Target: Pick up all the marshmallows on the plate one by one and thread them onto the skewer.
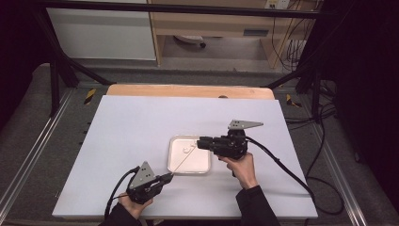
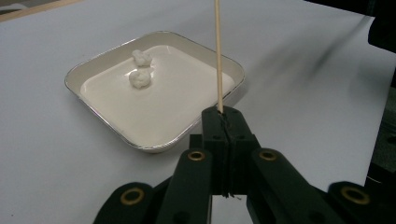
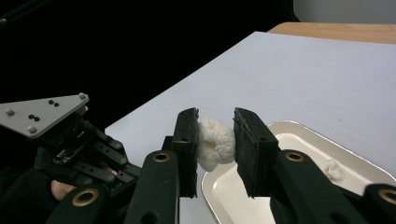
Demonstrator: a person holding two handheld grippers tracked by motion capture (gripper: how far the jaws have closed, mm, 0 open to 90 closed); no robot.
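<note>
A shallow white tray (image 1: pixel 175 165) sits in the middle of the white table. My left gripper (image 2: pixel 225 116) is shut on the base of a thin wooden skewer (image 2: pixel 218 56), which points up and away past the tray's near corner. In the high view the left gripper (image 1: pixel 168 177) sits near the table's front edge, and the skewer (image 1: pixel 182 161) slants over the tray. My right gripper (image 3: pixel 215 122) is shut on a soft white lump (image 3: pixel 214 144), held over the tray's edge (image 3: pixel 285 127). In the left gripper view, two more white lumps (image 2: pixel 139 78) lie in the tray.
The wooden table edge (image 1: pixel 188 90) runs along the back. Black frame posts (image 1: pixel 56 75) and cables (image 1: pixel 324 141) stand off the table's sides. The other hand's gripper with its grey plate (image 3: pixel 42 112) is at the left of the right gripper view.
</note>
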